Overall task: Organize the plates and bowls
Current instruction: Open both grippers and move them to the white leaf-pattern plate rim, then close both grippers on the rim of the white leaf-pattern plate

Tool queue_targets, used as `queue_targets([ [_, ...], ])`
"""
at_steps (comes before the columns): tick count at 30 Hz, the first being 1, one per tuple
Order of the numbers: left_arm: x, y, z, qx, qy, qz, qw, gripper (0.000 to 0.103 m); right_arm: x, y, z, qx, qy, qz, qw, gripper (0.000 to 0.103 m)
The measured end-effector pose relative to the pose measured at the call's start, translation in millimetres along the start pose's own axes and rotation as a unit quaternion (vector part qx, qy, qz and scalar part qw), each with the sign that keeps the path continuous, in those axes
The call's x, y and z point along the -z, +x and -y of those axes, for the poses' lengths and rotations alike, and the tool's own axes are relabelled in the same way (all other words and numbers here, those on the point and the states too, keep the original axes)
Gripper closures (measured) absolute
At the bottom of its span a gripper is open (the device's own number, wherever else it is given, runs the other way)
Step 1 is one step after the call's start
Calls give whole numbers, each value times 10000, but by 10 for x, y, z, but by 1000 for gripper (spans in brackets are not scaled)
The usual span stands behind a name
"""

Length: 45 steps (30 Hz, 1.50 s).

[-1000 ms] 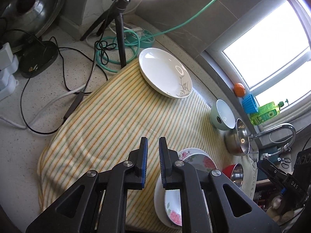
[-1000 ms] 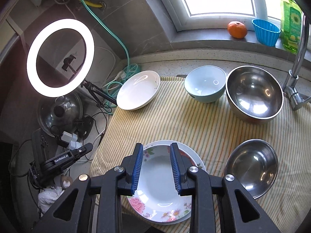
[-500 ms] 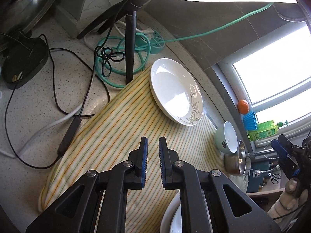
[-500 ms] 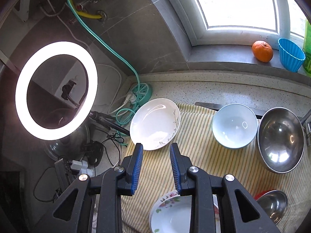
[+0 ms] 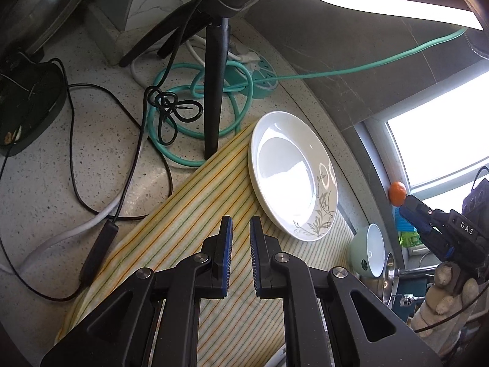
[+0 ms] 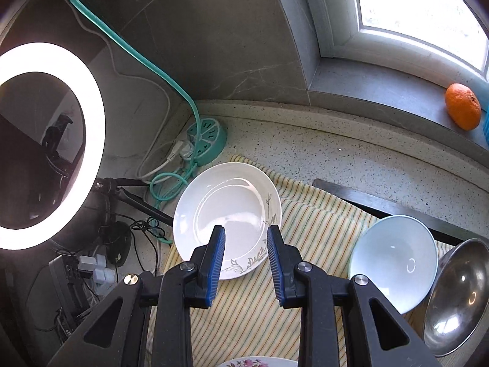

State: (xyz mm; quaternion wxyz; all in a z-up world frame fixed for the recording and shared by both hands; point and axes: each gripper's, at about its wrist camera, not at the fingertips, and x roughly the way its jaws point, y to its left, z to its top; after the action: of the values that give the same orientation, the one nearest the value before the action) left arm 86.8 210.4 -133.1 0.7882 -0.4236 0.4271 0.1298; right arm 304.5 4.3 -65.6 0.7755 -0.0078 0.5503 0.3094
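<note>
A white plate with a grey leaf pattern [image 5: 290, 177] [image 6: 226, 211] lies on the far left corner of a striped cloth [image 6: 318, 223]. My left gripper [image 5: 240, 223] hovers shut over the cloth, just short of the plate's near rim, holding nothing. My right gripper [image 6: 246, 235] hangs open and empty above the plate's near edge; the left wrist view catches it at the right [image 5: 428, 223], held by a gloved hand [image 5: 443, 293]. A pale blue-green bowl [image 6: 394, 260] [image 5: 371, 250] and a steel bowl [image 6: 458, 293] sit to the right. A floral plate's rim [image 6: 259, 362] peeks in at the bottom.
A ring light [image 6: 94, 140] on a black tripod [image 5: 214, 85] stands left of the plate, with a teal power strip [image 6: 207, 136], a teal hose and black cables [image 5: 171, 110] around it. An orange [image 6: 463, 107] rests on the window sill. The wall is close behind.
Both grippers have travelled from over the floral plates toward the white plate, which now looks larger and nearer. The floral plates have slipped almost out of view. Jaw gaps are unchanged.
</note>
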Motion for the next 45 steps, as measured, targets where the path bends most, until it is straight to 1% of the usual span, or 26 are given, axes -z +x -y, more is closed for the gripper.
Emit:
queue_targets([
  [3,-28,89,71,-114,24,92,9999,93,-115,294,94,31,-65,-208,9998,77],
  [6,-56,196,107,-120,-54,85,9999,93,-193,520,179,66,-134,-360,9992,77],
  [11,-144,320,123,-159,-232,173,9995,93,-283,753,253,67,-256,-536,9982,77],
  [15,-193,369,154,-284,-213,266,9990,93,-356,855,297,-12,-265,-601,9978,77],
  [18,-207,404,137,-333,-287,299,9986,93,-404,937,313,-44,-289,-654,9974,77],
  [28,-257,493,150,-384,-390,369,9978,93,-486,1174,347,-14,-401,-814,9959,78],
  [40,-312,605,247,-484,-248,379,9978,93,-511,1293,364,-100,-416,-946,9946,86],
  [45,-311,614,249,-510,-227,397,9977,94,-515,1317,386,-152,-400,-980,9943,93],
])
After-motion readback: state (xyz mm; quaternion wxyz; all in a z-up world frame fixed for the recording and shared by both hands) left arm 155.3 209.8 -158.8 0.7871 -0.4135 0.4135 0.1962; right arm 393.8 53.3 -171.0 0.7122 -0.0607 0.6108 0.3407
